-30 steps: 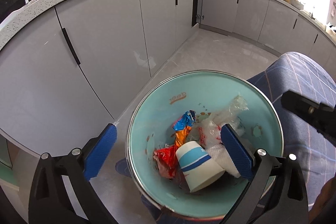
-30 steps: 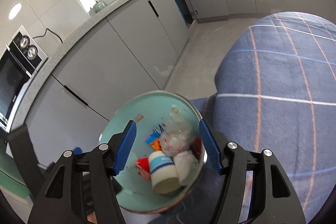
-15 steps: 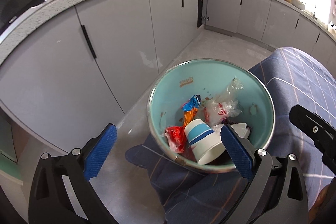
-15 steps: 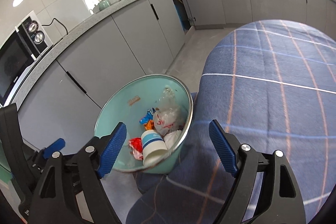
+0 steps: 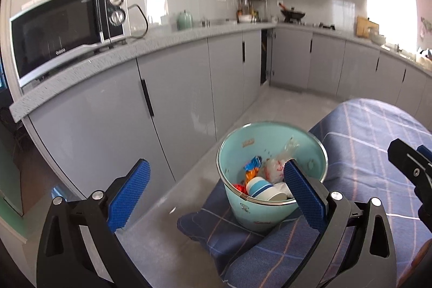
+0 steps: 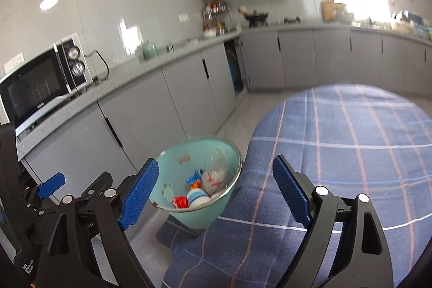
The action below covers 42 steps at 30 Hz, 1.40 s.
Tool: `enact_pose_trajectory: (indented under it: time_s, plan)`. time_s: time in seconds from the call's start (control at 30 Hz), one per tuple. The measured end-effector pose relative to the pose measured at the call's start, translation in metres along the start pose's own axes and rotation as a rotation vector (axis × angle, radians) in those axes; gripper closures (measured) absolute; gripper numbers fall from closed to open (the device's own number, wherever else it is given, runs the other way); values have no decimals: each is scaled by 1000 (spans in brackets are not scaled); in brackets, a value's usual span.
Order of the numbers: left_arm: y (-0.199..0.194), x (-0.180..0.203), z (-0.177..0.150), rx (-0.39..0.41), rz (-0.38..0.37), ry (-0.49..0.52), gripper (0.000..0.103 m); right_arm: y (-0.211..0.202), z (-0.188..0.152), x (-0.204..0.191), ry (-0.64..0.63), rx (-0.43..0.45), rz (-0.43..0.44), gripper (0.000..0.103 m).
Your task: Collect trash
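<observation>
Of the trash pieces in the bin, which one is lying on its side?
The paper cup with blue stripes, tipped over at the near side of the bin; the other pieces are crumpled wrappers and plastic.

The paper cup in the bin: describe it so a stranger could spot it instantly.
Start at the blue plaid tablecloth, then find the round mint-green trash bin at its corner. Among the trash inside lies the white paper cup with blue bands, on its side near the front rim; its neighbours are a crumpled red wrapper and clear plastic bag.
</observation>
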<state>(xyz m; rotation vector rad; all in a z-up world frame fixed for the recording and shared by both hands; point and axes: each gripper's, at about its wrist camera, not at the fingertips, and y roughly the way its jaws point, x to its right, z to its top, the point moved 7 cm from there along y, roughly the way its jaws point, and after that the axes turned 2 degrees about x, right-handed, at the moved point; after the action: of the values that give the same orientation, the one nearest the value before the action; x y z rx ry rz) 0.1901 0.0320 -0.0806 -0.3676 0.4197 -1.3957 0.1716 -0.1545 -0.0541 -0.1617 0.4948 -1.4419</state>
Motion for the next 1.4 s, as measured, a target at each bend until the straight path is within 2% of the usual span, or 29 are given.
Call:
enact_pose_trajectory:
  time_s: [0.33,0.53,1.4]
  plan:
    - [-55,-11,19,116,-7,-14,5,-62,21,-10,-16,169,-5,13]
    - [-80,-12,23,166,-20,-7,5,-85,26,-15,-24,215,-1,13]
    - [-101,-15,23,204,-29,-13,5,-108,25,-18,-31,250,-6,12]
